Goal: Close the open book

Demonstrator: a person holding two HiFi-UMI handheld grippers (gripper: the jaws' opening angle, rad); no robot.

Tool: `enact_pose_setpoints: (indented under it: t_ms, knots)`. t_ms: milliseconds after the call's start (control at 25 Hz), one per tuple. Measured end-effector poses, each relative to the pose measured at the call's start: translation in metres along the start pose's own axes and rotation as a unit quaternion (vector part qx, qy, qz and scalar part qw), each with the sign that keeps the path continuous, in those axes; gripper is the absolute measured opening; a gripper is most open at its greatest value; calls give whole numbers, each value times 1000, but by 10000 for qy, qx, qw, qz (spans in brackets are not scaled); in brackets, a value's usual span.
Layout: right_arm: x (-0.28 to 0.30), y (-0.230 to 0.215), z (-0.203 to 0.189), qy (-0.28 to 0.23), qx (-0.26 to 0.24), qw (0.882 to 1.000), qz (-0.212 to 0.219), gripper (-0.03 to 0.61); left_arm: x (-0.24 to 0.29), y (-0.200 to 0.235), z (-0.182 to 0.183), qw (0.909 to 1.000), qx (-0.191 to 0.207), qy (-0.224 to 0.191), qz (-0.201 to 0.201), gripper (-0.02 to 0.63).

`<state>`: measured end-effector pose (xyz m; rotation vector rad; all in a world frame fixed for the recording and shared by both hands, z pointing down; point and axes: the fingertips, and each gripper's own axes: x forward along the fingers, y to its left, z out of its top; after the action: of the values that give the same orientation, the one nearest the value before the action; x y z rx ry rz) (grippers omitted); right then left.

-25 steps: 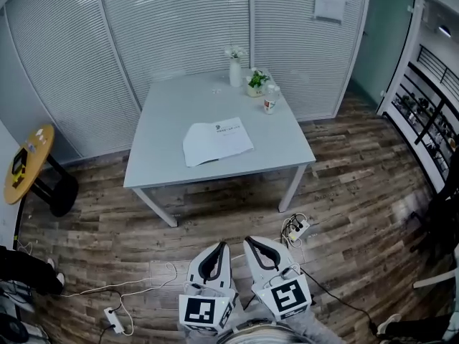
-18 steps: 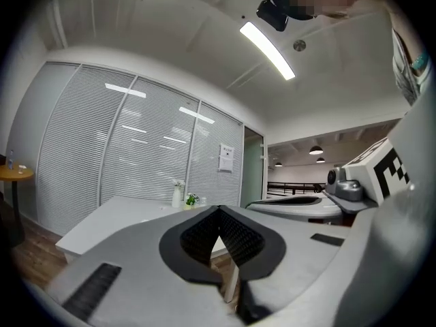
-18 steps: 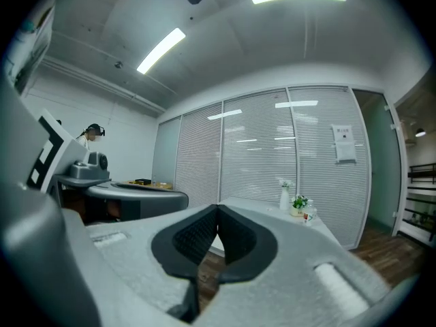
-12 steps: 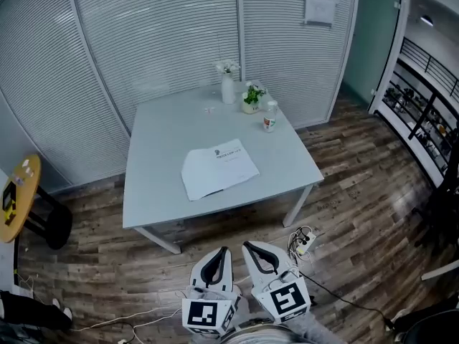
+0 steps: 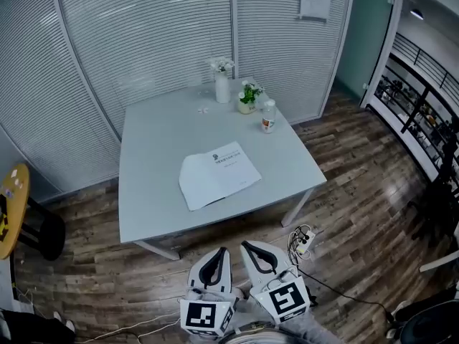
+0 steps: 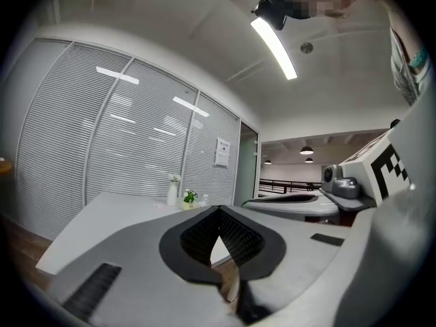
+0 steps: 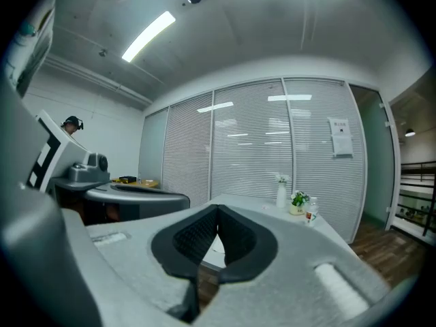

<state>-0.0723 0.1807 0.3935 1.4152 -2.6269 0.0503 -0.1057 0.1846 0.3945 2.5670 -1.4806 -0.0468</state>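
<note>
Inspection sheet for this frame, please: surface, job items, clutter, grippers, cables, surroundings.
Surface: grey table, mostly bare.
Job's things: open book lying flat near the table's middle, untouched.
Clutter: vase, potted plant and bottle near the far edge.
Grippers: left gripper and right gripper both shut, empty, short of the table.
Cables: power strip with its leads on the floor by the near right table leg.
Surroundings: blinds behind, yellow side table left, shelving right.
</note>
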Motion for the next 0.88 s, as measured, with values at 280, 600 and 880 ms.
enact_pose_setpoints:
  t_ms: [280, 600, 880]
  knots:
    - [35, -28, -3, 201, 15, 9998, 7, 2, 40, 21, 4, 9999, -152, 42, 56, -3]
    - [104, -100, 2, 138, 45, 9995, 283, 2, 136, 42, 10, 9995, -150, 127, 232, -2]
    - [158, -158, 15, 145, 61, 9971, 743, 2, 215, 61, 30, 9983, -149, 64, 553, -3]
